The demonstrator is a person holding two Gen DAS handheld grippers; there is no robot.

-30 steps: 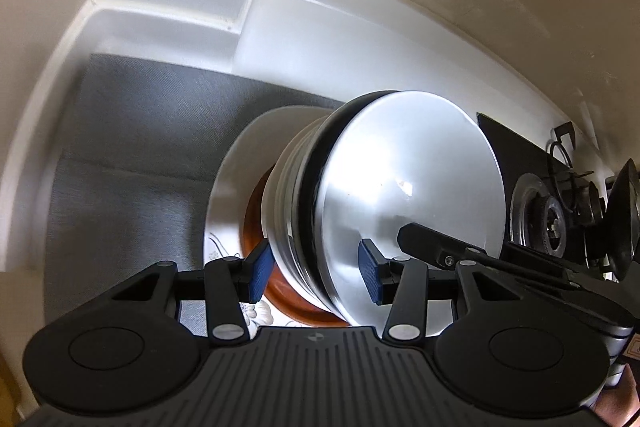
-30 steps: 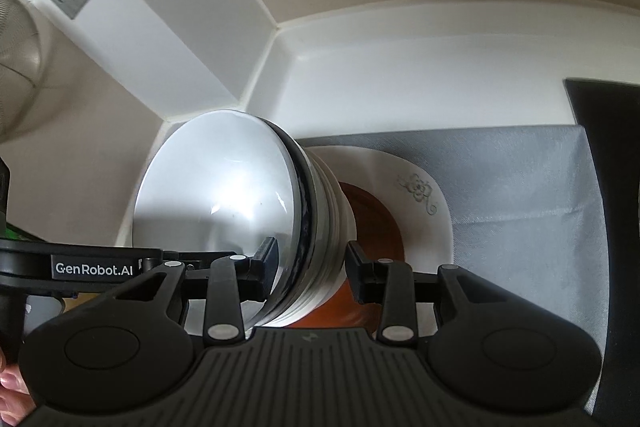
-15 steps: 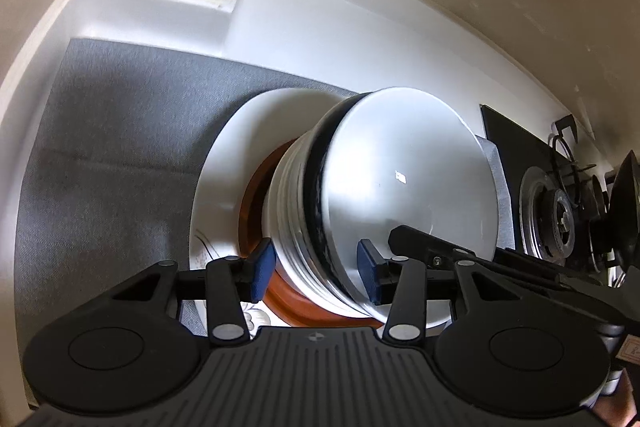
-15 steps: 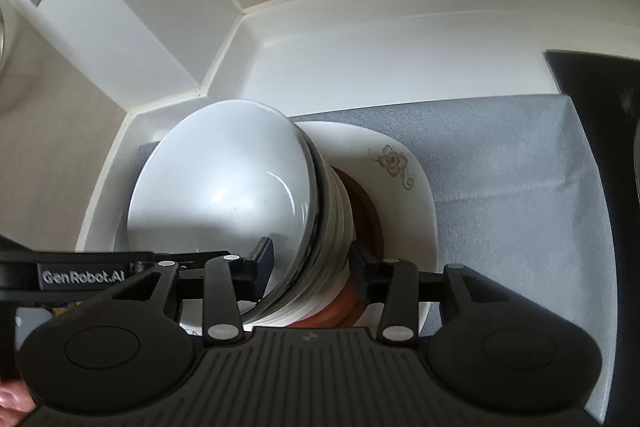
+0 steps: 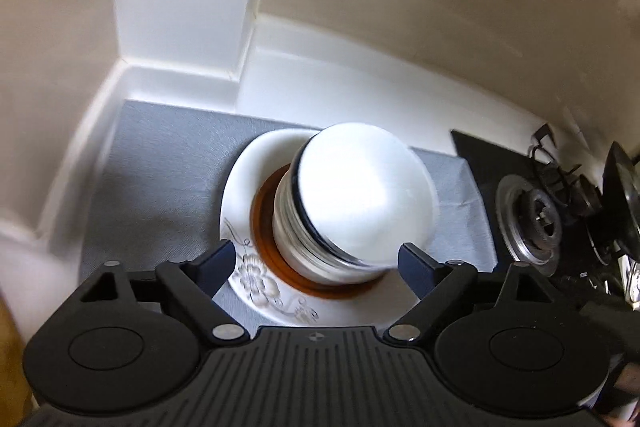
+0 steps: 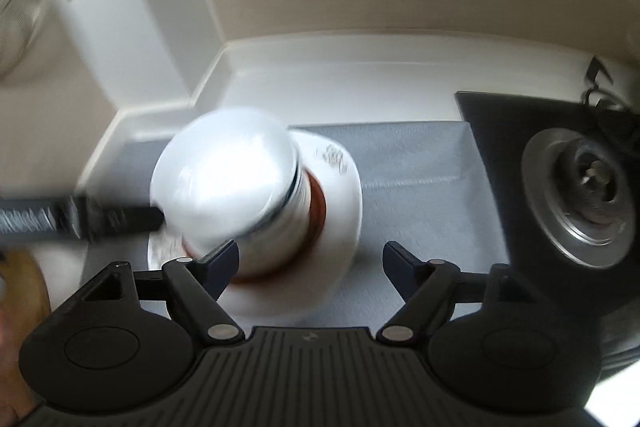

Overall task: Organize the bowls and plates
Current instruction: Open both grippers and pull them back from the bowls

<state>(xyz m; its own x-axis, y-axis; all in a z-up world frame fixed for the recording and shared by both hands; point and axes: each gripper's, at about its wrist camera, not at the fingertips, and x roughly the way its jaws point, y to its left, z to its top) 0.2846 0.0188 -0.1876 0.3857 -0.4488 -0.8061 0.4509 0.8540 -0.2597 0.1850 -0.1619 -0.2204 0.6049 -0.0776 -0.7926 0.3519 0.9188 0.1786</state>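
Against the tabletop's [image 5: 392,107] back corner, on a grey mat [image 5: 160,163], bowls [image 5: 352,203] sat nested on a plate [image 5: 240,195] to save space, both grippers [image 5: 316,261] [image 6: 310,257] with jaws wide open, holding nothing.

Home kitchen, gas burner [image 5: 538,223], white countertop [image 5: 340,99]

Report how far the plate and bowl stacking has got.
Done, by the look of it: the stack of bowls sits on a brown dish atop the flowered white plate, all on the grey mat.
In hand: nothing. The left gripper and right gripper are both open, clear of the stack.
Left: no other loose dishes show in these views, so possibly nothing.
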